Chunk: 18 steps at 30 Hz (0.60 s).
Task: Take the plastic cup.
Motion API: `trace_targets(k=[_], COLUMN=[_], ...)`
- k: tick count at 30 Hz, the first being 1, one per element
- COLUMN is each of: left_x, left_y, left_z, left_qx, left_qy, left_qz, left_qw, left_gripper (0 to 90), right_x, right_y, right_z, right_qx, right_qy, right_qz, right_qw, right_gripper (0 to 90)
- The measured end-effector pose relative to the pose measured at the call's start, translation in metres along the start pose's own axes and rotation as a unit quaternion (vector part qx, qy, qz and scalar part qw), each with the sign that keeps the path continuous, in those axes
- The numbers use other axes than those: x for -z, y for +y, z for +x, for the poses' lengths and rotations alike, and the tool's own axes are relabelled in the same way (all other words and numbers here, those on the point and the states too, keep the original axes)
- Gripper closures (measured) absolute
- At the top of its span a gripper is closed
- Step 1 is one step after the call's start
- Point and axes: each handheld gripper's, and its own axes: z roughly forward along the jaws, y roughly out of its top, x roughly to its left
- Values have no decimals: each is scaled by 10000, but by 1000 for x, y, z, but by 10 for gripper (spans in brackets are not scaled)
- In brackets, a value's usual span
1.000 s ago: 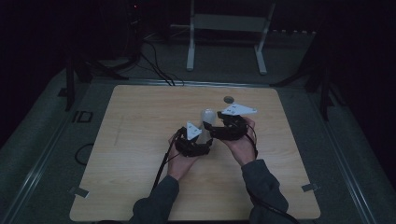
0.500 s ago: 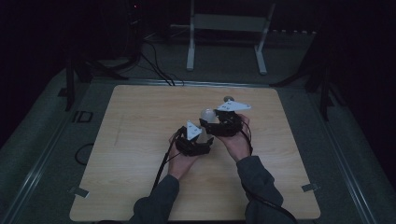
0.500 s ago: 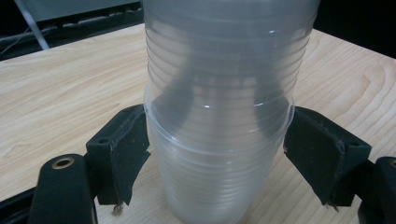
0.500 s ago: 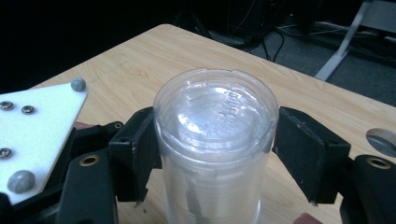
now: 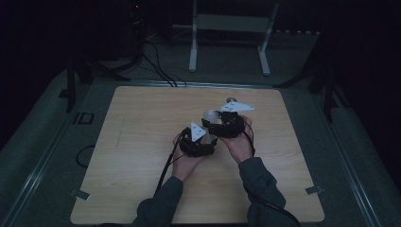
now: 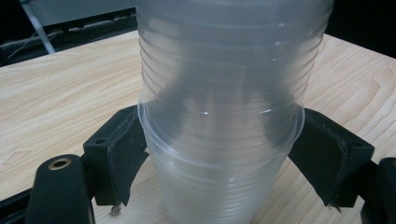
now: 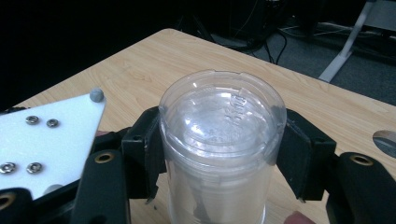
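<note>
A stack of clear ribbed plastic cups (image 5: 209, 116) stands upside down on the wooden table (image 5: 142, 123), between my two hands. My left gripper (image 6: 219, 149) has its pads against a cup rim low on the stack (image 6: 224, 93); its jaws have just been opening a little with the stack between them. In the high view the left gripper (image 5: 208, 138) sits just in front of the stack. My right gripper (image 7: 219, 144) has just been closing and its pads press on both sides of the topmost cup (image 7: 219, 126). From above, the right gripper (image 5: 213, 121) reaches in from the right.
A small round grey disc (image 5: 231, 100) lies on the table just behind the right gripper, also visible as a disc (image 7: 385, 140) at the right edge. Cables and a white stand (image 5: 227, 28) are on the floor beyond the table. Bare wood spreads to the left.
The right gripper has shifted slightly toward the left gripper and drawn its jaws in onto the top cup. The left hand has stayed where it was.
</note>
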Motion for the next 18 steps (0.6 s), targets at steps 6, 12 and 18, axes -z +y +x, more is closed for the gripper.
trace_targets(k=[6,12,18], left_x=[0,0,1], left_y=[-1,-1,-2], left_z=[0,1,2], left_qx=[-52,-36,39], left_qy=[-18,-50,-96], left_qz=[22,14,24], left_qw=[10000,10000,9999], left_gripper=[211,210,192], right_x=[4,11,15], right_y=[3,9,13], right_z=[0,1,1], right_qx=[-3,6,6], right_qy=[11,7,8], right_qz=[-117,-239,-325], right_qw=[9999,9997,9995], right_gripper=[391,396,398])
